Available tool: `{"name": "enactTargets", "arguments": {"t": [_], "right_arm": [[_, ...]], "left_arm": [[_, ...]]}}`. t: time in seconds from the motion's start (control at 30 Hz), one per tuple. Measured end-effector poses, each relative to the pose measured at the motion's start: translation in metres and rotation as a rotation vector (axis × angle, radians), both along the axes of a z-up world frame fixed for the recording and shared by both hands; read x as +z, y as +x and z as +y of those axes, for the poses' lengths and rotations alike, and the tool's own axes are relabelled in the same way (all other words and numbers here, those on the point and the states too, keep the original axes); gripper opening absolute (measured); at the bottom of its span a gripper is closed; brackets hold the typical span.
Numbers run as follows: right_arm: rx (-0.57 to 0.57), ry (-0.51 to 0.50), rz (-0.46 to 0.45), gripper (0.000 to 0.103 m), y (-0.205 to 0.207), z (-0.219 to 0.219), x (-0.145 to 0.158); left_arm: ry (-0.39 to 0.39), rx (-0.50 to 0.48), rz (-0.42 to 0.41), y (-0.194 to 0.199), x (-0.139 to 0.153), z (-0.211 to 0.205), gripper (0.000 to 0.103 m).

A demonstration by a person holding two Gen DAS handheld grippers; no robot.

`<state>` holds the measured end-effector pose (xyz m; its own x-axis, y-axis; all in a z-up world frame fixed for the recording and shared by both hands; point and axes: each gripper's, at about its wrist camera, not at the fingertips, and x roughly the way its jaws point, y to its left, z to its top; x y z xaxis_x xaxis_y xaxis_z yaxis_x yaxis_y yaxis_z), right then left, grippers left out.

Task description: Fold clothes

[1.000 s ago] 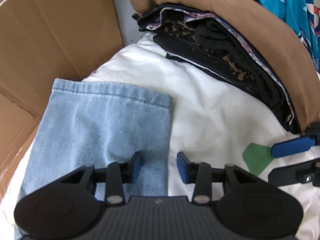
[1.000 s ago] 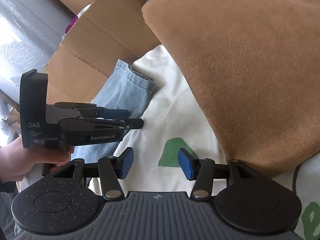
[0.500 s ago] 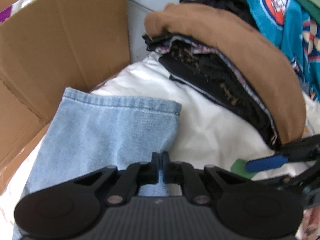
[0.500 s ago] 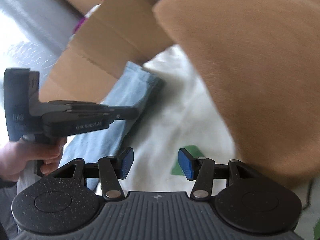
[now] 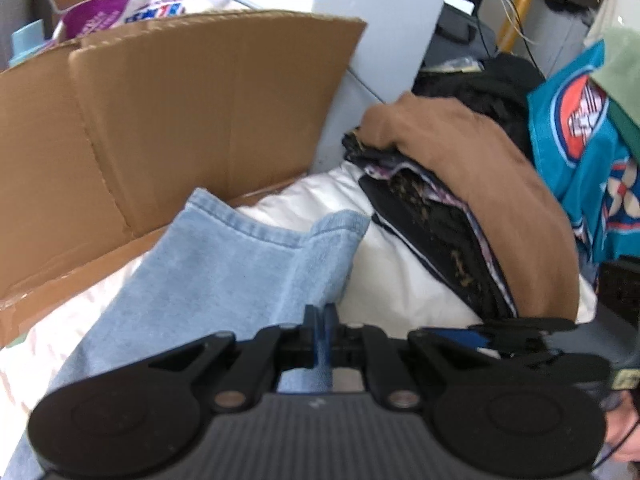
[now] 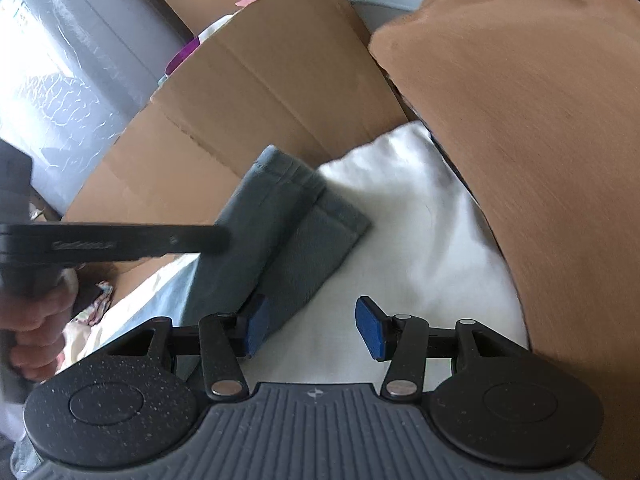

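The left gripper [image 5: 320,330] is clamped on the denim garment [image 5: 248,264], raised for folding. The right gripper [image 6: 311,328], jaws apart and empty, likely needs the opposite edge.

Your right gripper [image 6: 310,330] hangs with jaws apart over the white cloth [image 6: 404,220], its left pad at the denim piece [image 6: 276,224]. Your left gripper [image 6: 224,236] reaches across the denim; brown fabric [image 6: 528,128] fills the right
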<state>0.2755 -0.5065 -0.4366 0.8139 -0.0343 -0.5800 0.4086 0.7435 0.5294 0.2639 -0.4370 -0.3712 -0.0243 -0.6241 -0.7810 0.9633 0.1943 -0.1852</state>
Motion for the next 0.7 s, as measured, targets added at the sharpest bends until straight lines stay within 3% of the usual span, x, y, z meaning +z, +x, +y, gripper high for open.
{"name": "enactTargets", "arguments": {"t": [0.47, 0.7], "right_arm": [[0.112, -0.145, -0.054, 0.049, 0.069, -0.004, 0.014], [0.113, -0.157, 0.056, 0.049, 0.073, -0.003, -0.006]], "left_arm": [[0.017, 0.065, 0.081, 0.023, 0.011, -0.009, 0.002], [0.044, 0.031, 0.088, 0.015, 0.003, -0.014, 0.002]]}}
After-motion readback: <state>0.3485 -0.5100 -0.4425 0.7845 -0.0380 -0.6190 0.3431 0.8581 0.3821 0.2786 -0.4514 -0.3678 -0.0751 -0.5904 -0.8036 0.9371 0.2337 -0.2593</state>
